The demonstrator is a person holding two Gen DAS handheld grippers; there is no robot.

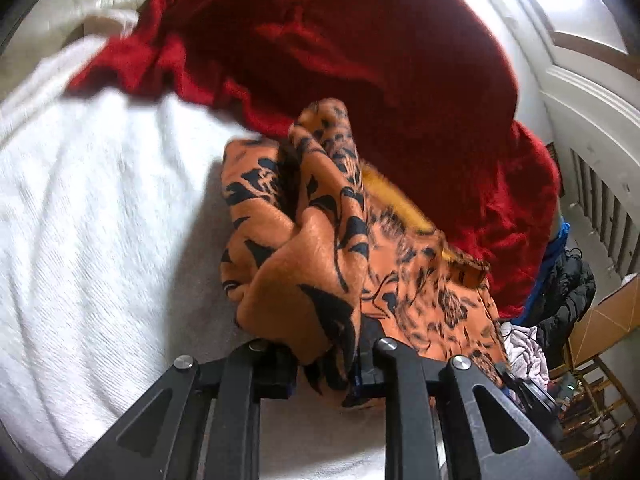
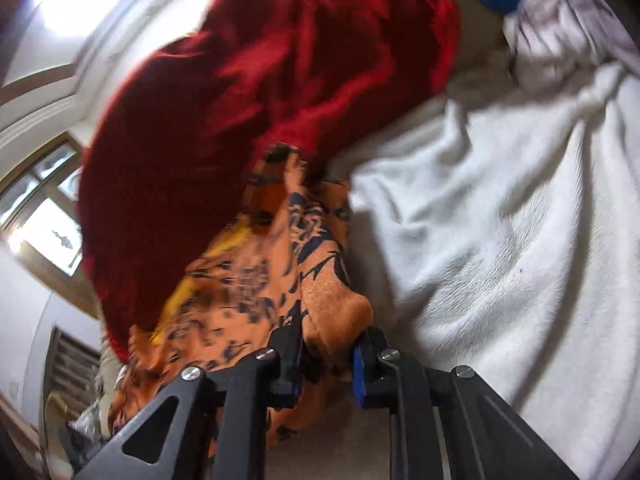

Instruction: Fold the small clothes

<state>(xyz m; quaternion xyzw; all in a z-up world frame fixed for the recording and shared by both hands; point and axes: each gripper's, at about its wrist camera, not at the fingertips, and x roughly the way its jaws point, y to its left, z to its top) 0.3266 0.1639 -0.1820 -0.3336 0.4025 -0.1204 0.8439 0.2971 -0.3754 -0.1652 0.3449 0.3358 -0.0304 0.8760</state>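
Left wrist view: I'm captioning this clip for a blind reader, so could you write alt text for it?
The left gripper is shut on a bunched orange cloth with black print, held above a white textured blanket. A large red garment lies behind it, with a strip of yellow fabric showing between the two.

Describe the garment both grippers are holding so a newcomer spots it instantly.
Start at the white blanket covering the surface. At its edge, beneath the red fabric, hangs the orange garment, the only one with black tiger-like markings.
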